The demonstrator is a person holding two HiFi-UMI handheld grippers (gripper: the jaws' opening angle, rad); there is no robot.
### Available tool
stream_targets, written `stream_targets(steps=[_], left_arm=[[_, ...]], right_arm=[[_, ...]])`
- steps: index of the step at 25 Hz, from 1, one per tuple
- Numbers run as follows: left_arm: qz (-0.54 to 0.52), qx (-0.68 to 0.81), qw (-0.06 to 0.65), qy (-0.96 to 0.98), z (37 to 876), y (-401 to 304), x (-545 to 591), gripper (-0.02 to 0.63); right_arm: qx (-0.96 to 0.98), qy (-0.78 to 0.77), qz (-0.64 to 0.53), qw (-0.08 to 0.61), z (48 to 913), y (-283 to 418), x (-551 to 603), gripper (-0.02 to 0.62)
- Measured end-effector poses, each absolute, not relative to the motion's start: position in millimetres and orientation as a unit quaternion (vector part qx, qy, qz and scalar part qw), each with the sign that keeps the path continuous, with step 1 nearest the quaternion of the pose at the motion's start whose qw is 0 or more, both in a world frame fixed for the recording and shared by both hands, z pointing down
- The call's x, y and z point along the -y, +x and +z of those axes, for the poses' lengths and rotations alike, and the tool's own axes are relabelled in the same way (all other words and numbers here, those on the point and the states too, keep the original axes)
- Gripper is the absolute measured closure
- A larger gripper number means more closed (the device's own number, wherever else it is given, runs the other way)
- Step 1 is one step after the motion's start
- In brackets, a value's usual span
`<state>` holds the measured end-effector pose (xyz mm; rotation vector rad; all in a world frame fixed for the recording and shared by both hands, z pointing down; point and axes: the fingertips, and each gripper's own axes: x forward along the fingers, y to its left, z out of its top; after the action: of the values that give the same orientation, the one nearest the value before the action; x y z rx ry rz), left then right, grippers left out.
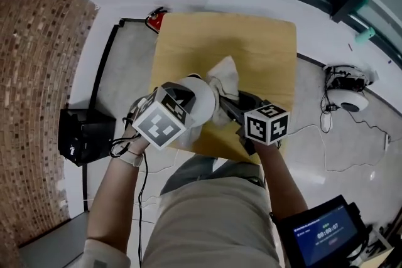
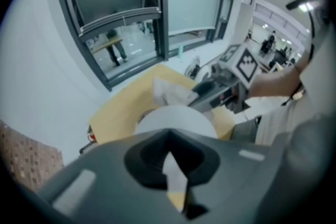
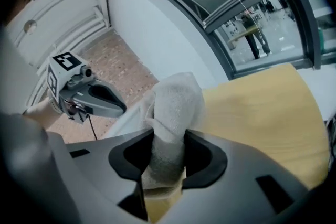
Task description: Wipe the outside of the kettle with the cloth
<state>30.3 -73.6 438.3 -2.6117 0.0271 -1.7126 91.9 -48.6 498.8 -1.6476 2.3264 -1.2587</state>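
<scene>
Marker cubes ride nearest your head camera, one on each gripper, with your lap below them. Your right gripper [image 3: 167, 162] has its jaws about half apart and pressed on a bunched grey-white cloth [image 3: 173, 105], which stands up and forward out of the pads as a thick wad. Your left gripper [image 2: 175, 168] has its jaws brought fully together. A pale sliver shows in the slit between them, and I cannot tell whether that is part of the kettle pinched there or only seen through the gap.

Just ahead of and below those left jaws sits the white kettle [image 1: 200, 97], on the near part of the wooden table [image 1: 264, 47]. From your right jaws it lies to the left, just beside the cloth wad, with its pale side showing left of the cloth in the right gripper view. I cannot say whether cloth and kettle touch yet.

Seen from above, the kettle is a rounded dome, so I judge that it stands upright with its long axis vertical. Your left hand is the nearer to it and looks placed to steady it. Your right hand carries the wiper, so the wipe likely calls for bringing the wad leftward onto the wall and around it.

By count: one kettle, one cloth, one table, two grippers
</scene>
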Motion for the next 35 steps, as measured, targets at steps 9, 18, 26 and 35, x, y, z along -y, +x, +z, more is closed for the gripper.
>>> stream_targets(steps=[9, 18, 26, 35], left_arm=[[-0.53, -0.023, -0.007, -0.848, 439.3, 25.4, 76.0, 0.607], [-0.53, -0.023, 0.001, -0.847, 435.6, 22.9, 75.7, 0.607], [-0.537, -0.024, 0.011, -0.843, 441.4, 22.7, 76.3, 0.607], [-0.524, -0.045, 0.01, -0.85, 435.0, 22.3, 75.3, 0.607]], right_arm=[[-0.678, -0.564, -0.466, -0.071, 618.9, 97.9, 53.6, 0.443], [-0.711, -0.559, -0.42, 0.077, 482.2, 63.6, 16.0, 0.445], [-0.682, -0.547, -0.47, 0.125, 502.4, 47.4, 3.6, 0.445], [-0.607, -0.577, -0.545, 0.042, 625.3, 56.6, 1.5, 0.444]])
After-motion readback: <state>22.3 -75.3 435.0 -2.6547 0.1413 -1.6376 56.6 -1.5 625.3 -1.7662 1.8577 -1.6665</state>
